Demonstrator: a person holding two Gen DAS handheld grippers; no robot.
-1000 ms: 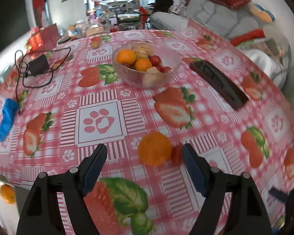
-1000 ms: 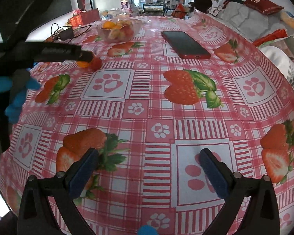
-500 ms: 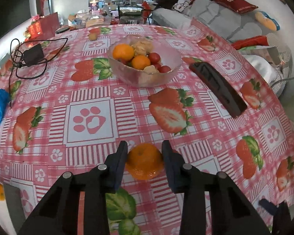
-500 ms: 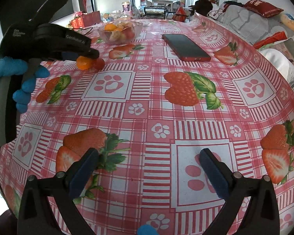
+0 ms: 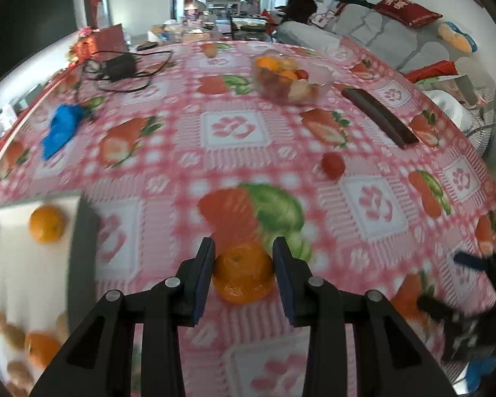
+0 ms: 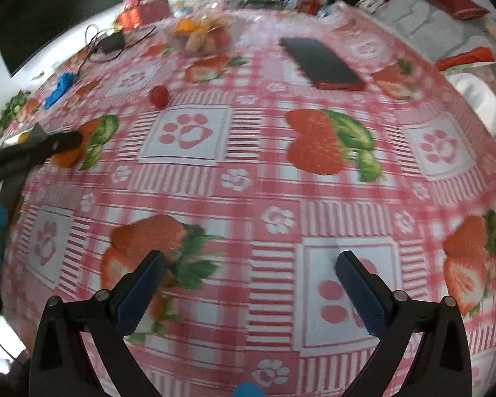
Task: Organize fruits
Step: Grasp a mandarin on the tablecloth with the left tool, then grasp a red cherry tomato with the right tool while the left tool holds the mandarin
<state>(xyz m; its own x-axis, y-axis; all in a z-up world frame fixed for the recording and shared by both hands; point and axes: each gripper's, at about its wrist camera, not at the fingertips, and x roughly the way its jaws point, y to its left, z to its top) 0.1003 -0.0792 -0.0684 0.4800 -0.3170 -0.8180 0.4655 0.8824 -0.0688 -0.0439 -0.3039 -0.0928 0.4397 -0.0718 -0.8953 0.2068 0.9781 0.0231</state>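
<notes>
Overhead, the left gripper [image 5: 243, 273] clamps a mandarin [image 5: 243, 274] above the strawberry-print tablecloth [image 5: 234, 125]; a grey sofa [image 5: 390, 38] stands behind. The right gripper [image 6: 248, 284] gapes wide, holding nothing.

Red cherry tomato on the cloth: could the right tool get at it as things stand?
Probably yes. The right tool is open and holds nothing, and the red cherry tomato lies alone on the tablecloth, ahead and to its left, with bare cloth between. The left tool holds the orange off to the side.
</notes>
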